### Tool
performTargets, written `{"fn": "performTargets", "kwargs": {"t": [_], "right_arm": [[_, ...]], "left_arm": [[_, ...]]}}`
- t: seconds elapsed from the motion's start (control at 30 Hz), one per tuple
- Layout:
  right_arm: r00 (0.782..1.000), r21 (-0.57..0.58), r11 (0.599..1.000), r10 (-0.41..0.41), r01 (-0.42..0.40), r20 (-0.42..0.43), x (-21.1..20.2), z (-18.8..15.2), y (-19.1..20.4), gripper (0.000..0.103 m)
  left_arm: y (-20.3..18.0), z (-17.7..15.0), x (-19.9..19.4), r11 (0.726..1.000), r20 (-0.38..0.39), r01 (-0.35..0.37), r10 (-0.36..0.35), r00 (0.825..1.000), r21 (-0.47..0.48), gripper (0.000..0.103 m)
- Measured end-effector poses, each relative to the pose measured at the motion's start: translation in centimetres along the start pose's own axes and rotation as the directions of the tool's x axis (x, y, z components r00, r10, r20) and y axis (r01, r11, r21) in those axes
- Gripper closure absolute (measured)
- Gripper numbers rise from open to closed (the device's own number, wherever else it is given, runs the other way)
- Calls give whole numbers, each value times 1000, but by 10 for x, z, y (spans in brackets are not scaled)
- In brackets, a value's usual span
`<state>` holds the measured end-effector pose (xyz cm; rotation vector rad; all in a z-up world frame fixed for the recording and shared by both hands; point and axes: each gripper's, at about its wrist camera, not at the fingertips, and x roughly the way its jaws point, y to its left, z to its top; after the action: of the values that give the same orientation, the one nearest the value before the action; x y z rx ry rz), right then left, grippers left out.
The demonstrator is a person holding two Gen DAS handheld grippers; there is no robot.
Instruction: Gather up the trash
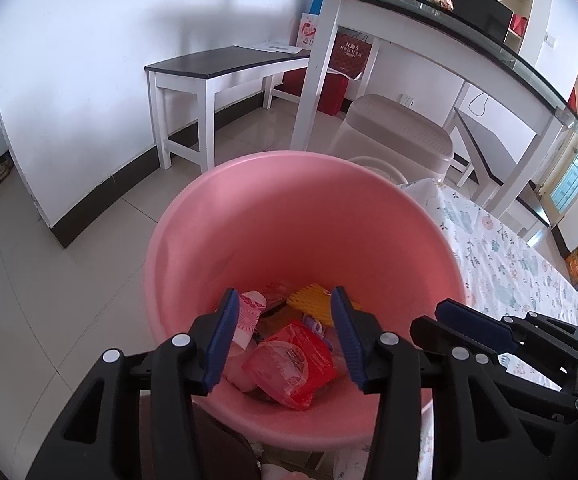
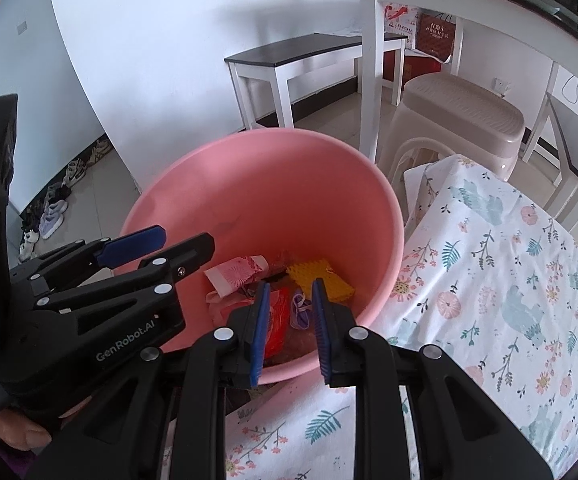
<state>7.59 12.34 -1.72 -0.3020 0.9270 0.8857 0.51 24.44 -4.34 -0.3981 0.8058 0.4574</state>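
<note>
A pink bucket [image 1: 301, 216] stands beside the table and holds several pieces of trash: a red wrapper [image 1: 293, 364], a yellow foam net [image 1: 313, 300] and a pink-white wrapper [image 1: 249, 312]. My left gripper [image 1: 285, 320] is open and empty over the bucket's near rim. My right gripper [image 2: 289, 308] is open and empty just above the bucket [image 2: 273, 200], over the red wrapper [image 2: 277, 320] and a purple scrap [image 2: 301, 312]. The yellow net [image 2: 321, 276] and pink-white wrapper [image 2: 237, 272] lie behind. Each gripper shows in the other's view: the right one [image 1: 469, 324] and the left one [image 2: 161, 244].
A table with a floral cloth [image 2: 509, 280] is at the right. A beige plastic stool [image 2: 461, 120], a white bench with a dark top [image 1: 225, 68] and a glass-topped desk [image 1: 449, 12] stand behind. Shoes [image 2: 49, 216] line the wall at the left.
</note>
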Motion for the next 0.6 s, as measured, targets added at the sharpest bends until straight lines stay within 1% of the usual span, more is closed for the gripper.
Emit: {"fn": "performTargets", "kwargs": {"t": [0.17,0.3,0.43,0.6], "right_arm": [[1000,10,1000,-8,7,25,-14,-5,1,81],[998,24,1000,-14,13,55,-28,-12,-3,81],[996,42,999,-28,24,84,-43,-18,-10,81],[993,55,998,-49,43,106,-56,-26,-17,81]], "left_arm": [[-7,-3,-14,1000,26,5,-5,1000,11,56],[-18,-6,-30,999,58,10,-12,998,41,56],[-30,-9,-42,998,88,-4,-2,996,65,56],[-42,-11,-53,997,104,-7,0,995,75,57]]}}
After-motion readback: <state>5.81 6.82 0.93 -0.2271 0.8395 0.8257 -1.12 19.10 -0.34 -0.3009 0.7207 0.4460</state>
